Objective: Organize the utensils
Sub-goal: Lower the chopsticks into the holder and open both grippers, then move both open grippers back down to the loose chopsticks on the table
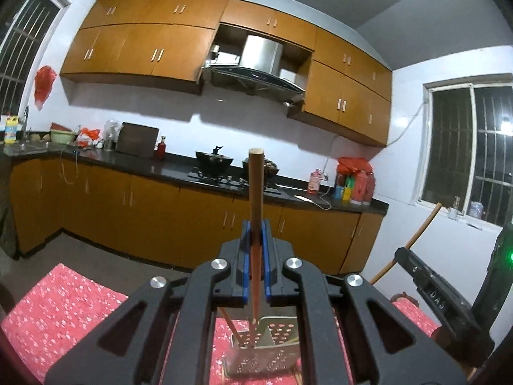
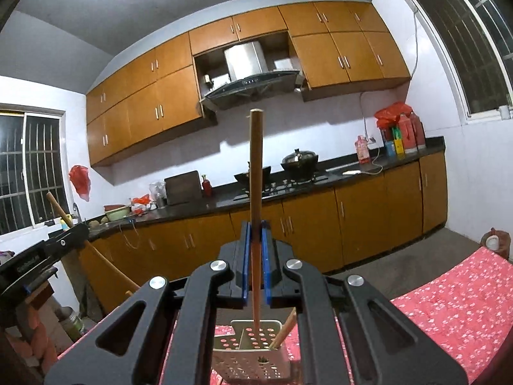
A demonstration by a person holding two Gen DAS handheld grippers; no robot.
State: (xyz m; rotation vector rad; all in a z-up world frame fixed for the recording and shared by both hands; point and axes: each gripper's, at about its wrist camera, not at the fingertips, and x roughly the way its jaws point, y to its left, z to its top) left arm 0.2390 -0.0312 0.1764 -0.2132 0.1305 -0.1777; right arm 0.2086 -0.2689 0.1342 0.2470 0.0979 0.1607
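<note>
My left gripper (image 1: pixel 255 227) is shut on a wooden chopstick (image 1: pixel 256 192) that stands upright, its lower tip over a perforated metal utensil holder (image 1: pixel 266 356) on the red floral tablecloth (image 1: pixel 57 314). My right gripper (image 2: pixel 255 227) is shut on another wooden chopstick (image 2: pixel 256 173), its tip down inside the same holder (image 2: pixel 253 353). Each view shows the other chopstick leaning in the holder, in the left wrist view (image 1: pixel 229 322) and in the right wrist view (image 2: pixel 283 330). The right gripper's body (image 1: pixel 442 301) shows at the left view's right edge with its chopstick (image 1: pixel 413 237).
A kitchen counter (image 1: pixel 179 166) with woks on a stove (image 1: pixel 214 160), bottles (image 1: pixel 356 183) and wooden cabinets (image 1: pixel 154 211) lies across the room. The tablecloth (image 2: pixel 455 295) spreads on both sides of the holder. Barred windows are on both side walls.
</note>
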